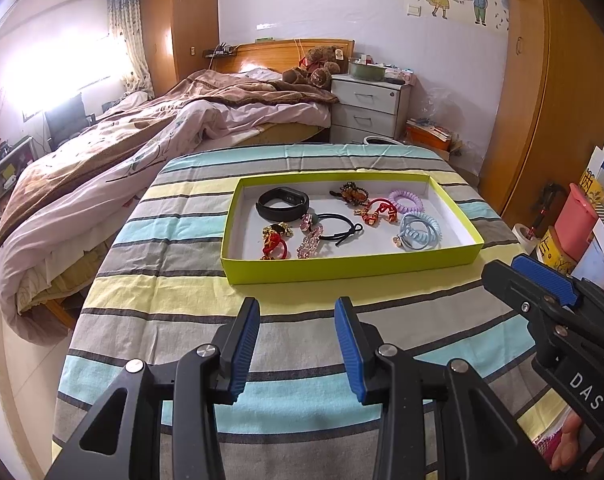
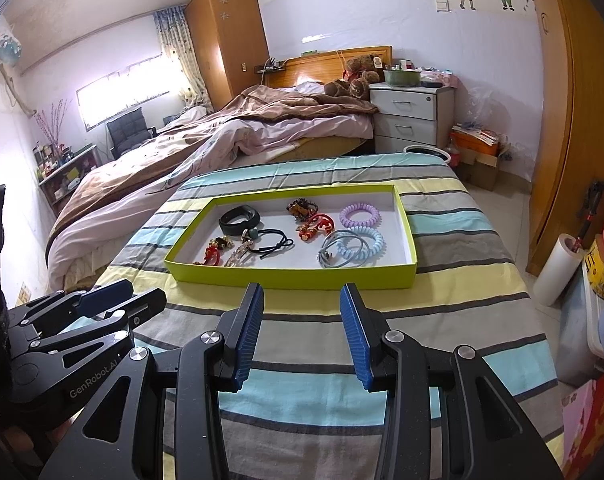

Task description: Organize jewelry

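Between the blue ribbed pads of the left gripper point(image 1: 297, 312) lies only striped cloth; its jaws stand apart and hold nothing. The right gripper point(image 2: 301, 298) is likewise parted and empty, poised just short of the box. Each gripper shows at the edge of the other's view, side by side above the near part of the table.

Just beyond both fingertips sits a shallow yellow-green box point(image 2: 293, 278) with a white inside, resting flat on the striped tablecloth point(image 2: 442, 312) of blue, grey and yellow bands. Within it the jewelry lies loose and separate: a black wristband point(image 1: 282, 203) at the far left, a red and gold ornament point(image 1: 275, 240) near the front left, a pink sparkly clip point(image 1: 310, 240) beside it, a black hair tie point(image 1: 340, 227) in the middle, a brown beaded piece point(image 1: 352, 193) at the back, a red knotted bracelet point(image 1: 378, 210), a lilac spiral tie point(image 1: 406, 200) at the far right, and a pale blue spiral tie point(image 1: 420, 234) in front of it.
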Tool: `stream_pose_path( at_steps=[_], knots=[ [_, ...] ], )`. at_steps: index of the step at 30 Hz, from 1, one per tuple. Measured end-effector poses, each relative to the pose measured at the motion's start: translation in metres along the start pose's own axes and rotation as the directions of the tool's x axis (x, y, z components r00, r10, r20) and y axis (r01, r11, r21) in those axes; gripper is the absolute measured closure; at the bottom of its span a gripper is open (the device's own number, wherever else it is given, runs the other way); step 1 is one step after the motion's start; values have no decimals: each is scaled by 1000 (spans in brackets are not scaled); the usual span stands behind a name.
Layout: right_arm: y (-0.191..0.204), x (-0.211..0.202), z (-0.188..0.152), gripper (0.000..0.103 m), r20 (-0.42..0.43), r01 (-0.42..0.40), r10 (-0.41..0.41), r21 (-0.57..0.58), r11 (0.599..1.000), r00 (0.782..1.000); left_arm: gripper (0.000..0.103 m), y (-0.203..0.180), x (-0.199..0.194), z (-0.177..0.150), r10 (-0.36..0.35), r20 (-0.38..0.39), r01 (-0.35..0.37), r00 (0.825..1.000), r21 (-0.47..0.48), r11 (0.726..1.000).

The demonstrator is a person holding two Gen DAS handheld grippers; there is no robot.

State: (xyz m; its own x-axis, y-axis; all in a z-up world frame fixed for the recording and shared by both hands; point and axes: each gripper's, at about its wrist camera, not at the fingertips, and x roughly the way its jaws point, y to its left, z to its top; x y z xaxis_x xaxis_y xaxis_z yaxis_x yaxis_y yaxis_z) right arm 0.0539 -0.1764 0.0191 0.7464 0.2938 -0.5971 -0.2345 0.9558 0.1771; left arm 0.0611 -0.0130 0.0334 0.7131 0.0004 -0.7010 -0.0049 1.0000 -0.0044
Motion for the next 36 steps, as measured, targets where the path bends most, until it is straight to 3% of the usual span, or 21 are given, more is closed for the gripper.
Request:
stream_pose_path(
  at_steps=[36],
  knots=[
    [-4, 0, -1, 62, -5, 1, -1, 10, 1000, 1000, 64, 0, 1, -3, -2, -14, 2, 1000, -3, 1000]
  ],
)
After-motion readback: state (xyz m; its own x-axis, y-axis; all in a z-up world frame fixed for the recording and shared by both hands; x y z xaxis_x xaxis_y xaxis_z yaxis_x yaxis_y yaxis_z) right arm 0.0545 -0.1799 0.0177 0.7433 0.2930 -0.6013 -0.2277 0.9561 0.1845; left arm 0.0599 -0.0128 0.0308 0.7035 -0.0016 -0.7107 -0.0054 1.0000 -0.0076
